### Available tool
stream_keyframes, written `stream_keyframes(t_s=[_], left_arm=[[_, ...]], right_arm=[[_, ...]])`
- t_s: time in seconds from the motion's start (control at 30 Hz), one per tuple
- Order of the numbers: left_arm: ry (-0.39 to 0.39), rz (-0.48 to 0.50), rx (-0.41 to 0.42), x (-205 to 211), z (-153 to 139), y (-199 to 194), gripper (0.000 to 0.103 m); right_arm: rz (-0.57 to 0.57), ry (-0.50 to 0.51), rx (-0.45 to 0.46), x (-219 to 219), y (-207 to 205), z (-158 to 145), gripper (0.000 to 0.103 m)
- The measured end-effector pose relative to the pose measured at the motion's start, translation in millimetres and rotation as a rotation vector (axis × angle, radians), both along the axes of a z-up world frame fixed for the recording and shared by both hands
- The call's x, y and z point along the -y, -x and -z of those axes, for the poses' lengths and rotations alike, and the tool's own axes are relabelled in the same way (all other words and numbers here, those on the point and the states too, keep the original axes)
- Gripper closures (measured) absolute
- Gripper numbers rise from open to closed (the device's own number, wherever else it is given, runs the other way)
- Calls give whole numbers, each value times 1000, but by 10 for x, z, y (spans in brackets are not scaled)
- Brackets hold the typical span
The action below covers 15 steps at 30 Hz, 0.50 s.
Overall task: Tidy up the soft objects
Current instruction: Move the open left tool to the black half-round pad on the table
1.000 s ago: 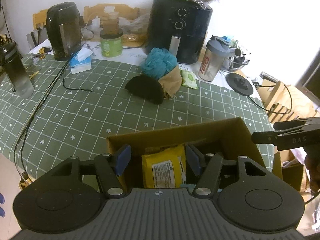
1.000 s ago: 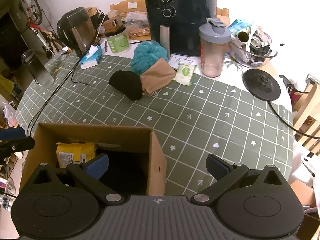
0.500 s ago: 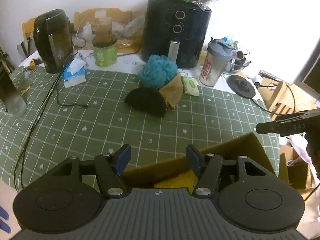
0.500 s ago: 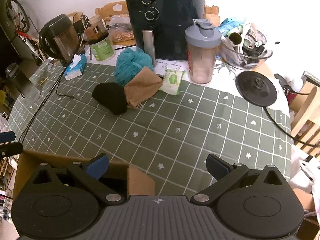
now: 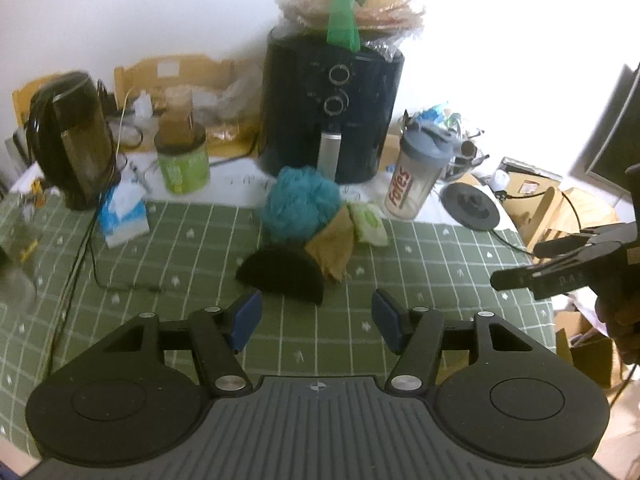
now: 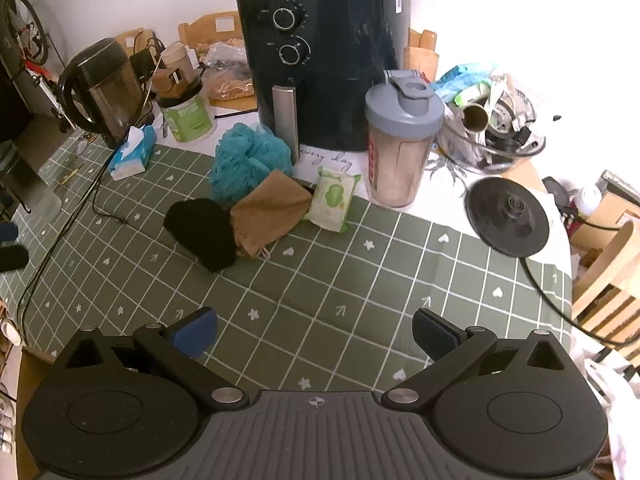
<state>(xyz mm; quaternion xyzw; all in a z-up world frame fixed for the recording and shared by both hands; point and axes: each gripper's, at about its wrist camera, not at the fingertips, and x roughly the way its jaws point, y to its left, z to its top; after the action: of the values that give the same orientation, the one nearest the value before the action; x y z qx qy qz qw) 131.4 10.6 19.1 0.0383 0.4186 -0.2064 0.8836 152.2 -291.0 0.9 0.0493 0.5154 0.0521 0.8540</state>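
Observation:
A black cloth, a tan pouch, a teal mesh sponge and a green wipes pack lie together on the green checked tablecloth. My left gripper is open and empty, just short of the black cloth. My right gripper is open wide and empty over bare cloth, well short of the pile. The right gripper also shows at the right edge of the left wrist view.
A black air fryer, a shaker bottle, a kettle, a green tub and a tissue pack stand behind. A kettle base and cords lie right. A cardboard edge shows bottom left.
Both grippers have moved forward and up from the cardboard box, which has dropped out of the left view. The soft pile now sits closer. Both stay open and empty.

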Motion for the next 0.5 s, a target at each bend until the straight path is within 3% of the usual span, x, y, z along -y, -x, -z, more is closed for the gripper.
stream_keyframes(t_s=[0.2,0.5], left_arm=[[-24,24,38,-10,-17,-208,43],[-80,42,49,-136,244,-462,43]], right_arm=[[5,23,10,42,-85,-13,0],[54,3,-3,183,-157,145,0]])
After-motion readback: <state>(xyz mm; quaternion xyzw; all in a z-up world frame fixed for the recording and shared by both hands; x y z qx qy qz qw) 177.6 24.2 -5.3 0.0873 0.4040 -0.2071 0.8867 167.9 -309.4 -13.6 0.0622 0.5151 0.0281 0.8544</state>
